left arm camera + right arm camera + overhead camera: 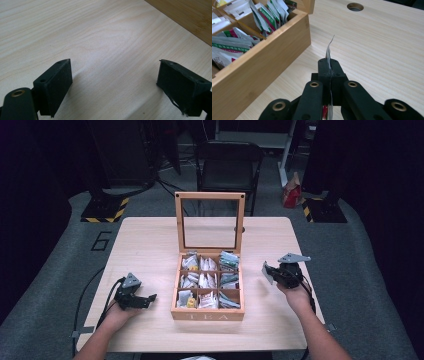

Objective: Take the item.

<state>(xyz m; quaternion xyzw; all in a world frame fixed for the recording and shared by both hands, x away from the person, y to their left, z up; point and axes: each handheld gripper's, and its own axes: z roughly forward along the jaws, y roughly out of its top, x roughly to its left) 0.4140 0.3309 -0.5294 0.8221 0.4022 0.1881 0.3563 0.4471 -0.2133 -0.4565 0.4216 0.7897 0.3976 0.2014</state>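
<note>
A wooden tea box (pixel 207 314) with its glass lid (pixel 210 222) standing upright sits mid-table, its compartments stuffed with tea packets (pixel 205 280). To the box's right my right gripper (pixel 270 272) is shut on a thin tea packet (pixel 328 52), seen edge-on between the jaws, with the box's side wall (pixel 262 67) just to its left. To the left of the box my left gripper (pixel 147 299) rests low over the tabletop, open, nothing between its pads (pixel 58 85); a corner of the box (pixel 190 17) shows at the upper right.
The light wooden table (pixel 150 245) has bare room on both sides of the box. A round hole (pixel 355 6) lies in the tabletop beyond my right gripper. A black chair (pixel 227 162) stands behind the table.
</note>
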